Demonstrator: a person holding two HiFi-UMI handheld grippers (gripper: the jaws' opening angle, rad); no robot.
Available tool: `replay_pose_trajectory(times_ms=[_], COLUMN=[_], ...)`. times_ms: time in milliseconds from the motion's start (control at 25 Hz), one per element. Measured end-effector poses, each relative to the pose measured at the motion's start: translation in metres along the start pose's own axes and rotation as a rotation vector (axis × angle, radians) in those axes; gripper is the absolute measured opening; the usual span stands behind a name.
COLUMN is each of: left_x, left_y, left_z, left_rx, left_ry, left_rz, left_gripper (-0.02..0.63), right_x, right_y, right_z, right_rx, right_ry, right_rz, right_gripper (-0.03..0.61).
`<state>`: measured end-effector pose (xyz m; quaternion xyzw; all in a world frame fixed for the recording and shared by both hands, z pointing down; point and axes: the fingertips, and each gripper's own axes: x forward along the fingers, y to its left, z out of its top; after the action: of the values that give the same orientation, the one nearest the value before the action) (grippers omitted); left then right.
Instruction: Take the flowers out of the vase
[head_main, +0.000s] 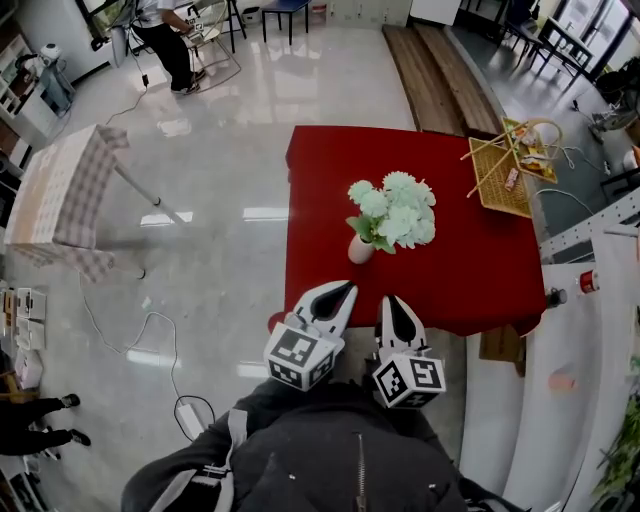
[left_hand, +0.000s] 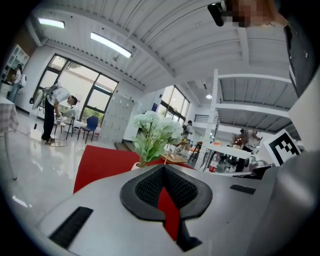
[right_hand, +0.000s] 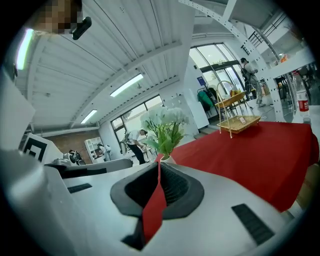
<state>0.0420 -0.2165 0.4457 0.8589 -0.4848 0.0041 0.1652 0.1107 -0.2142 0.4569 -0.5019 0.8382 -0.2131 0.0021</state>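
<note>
Head view: flowers (head_main: 395, 210) stand in the white vase (head_main: 360, 249), mid-bench (head_main: 460, 280) on the red cloth.
Left gripper (head_main: 345, 288): jaws closed tip to tip, empty, at the bench's near edge, apart from the vase.
Right gripper (head_main: 392, 300): jaws together, empty, just beside the left.

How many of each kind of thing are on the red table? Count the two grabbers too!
Vase: 1
Bunch of flowers: 1
Basket: 1
Grippers: 2, the left gripper and the right gripper
Total: 5
</note>
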Motion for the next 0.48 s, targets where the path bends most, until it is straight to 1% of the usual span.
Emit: replay_pose_trajectory(times_ms=[200, 480], left_x=[0.012, 0.031], left_y=[0.019, 0.036], left_z=[0.012, 0.023], left_rx=[0.008, 0.007], left_ry=[-0.002, -0.003], left_rz=[0.01, -0.008], left_gripper=[0.007, 0.008], right_x=[0.018, 0.039], right_y=[-0.006, -0.012], right_z=[0.01, 0.016], right_rx=[0.001, 0.001], right_ry=[-0.005, 0.006], right_rz=[-0.01, -0.013], right_gripper=[0.012, 0.012])
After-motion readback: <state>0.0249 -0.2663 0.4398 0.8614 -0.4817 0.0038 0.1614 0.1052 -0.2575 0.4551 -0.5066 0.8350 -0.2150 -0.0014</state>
